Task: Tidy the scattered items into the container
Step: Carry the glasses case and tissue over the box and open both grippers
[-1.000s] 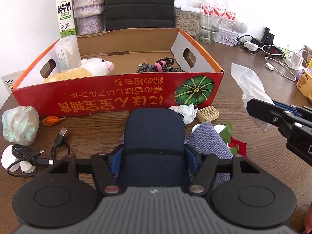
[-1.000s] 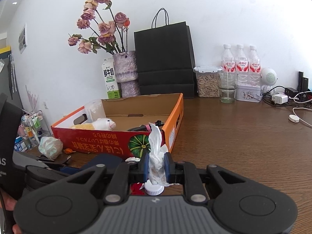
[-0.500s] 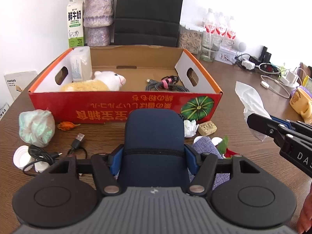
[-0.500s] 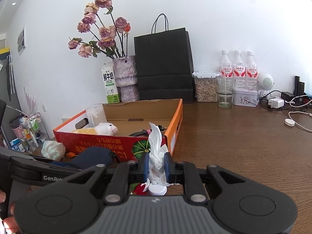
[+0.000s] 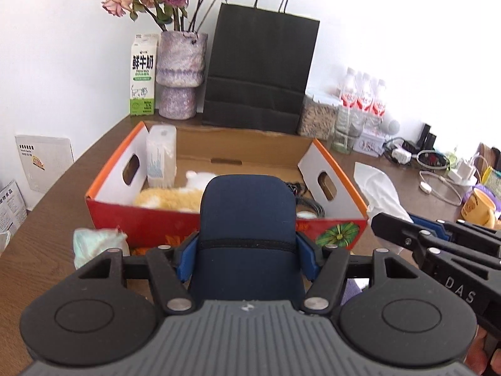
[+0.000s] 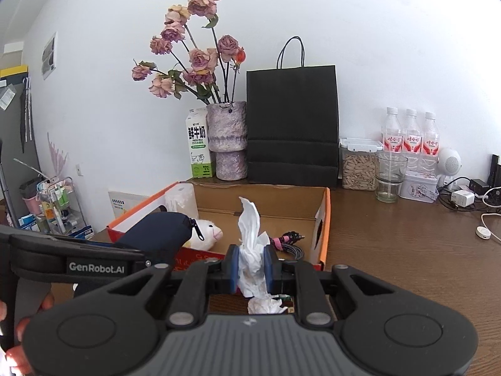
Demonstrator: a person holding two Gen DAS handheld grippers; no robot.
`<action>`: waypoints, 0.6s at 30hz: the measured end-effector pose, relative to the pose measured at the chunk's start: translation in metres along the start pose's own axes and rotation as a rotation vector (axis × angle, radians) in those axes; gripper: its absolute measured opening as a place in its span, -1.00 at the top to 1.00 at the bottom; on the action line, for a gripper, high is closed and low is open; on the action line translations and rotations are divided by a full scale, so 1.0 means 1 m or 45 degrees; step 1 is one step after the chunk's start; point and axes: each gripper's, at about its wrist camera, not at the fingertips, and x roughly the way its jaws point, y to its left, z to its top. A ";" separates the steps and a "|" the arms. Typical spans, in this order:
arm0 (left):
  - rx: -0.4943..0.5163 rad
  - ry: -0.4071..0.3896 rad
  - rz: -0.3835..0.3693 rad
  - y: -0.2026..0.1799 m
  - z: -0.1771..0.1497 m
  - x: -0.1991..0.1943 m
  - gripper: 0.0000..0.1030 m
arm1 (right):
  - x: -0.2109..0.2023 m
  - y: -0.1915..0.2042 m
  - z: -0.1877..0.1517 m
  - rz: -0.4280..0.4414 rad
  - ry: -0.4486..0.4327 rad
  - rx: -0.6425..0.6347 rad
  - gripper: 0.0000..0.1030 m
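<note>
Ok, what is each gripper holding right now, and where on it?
Left gripper: the navy pouch, clamped across its sides near the seam. Right gripper: the white tissue, pinched at its lower part.

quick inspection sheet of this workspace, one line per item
surface: brown wooden table.
job's things: cardboard box holds a plush toy, a white roll pack and a bundled cable; navy pouch and white tissue are held.
clutter: crumpled tissue and pale green bag lie outside the box.
grippers: left gripper shut on the pouch; right gripper shut on the tissue.
cables: chargers and cords at far right.
surroundings: flower vase, milk carton, black paper bag, water bottles.
</note>
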 end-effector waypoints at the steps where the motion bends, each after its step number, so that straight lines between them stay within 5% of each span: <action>1: -0.003 -0.016 -0.004 0.003 0.005 0.000 -0.24 | 0.003 0.003 0.004 -0.002 -0.008 0.000 0.70; 10: -0.089 -0.164 -0.051 0.017 0.047 0.022 -0.24 | 0.054 0.010 0.049 -0.046 -0.063 0.036 0.70; 18: -0.152 -0.180 0.025 0.021 0.092 0.084 -0.24 | 0.122 -0.008 0.086 -0.074 -0.061 0.063 0.70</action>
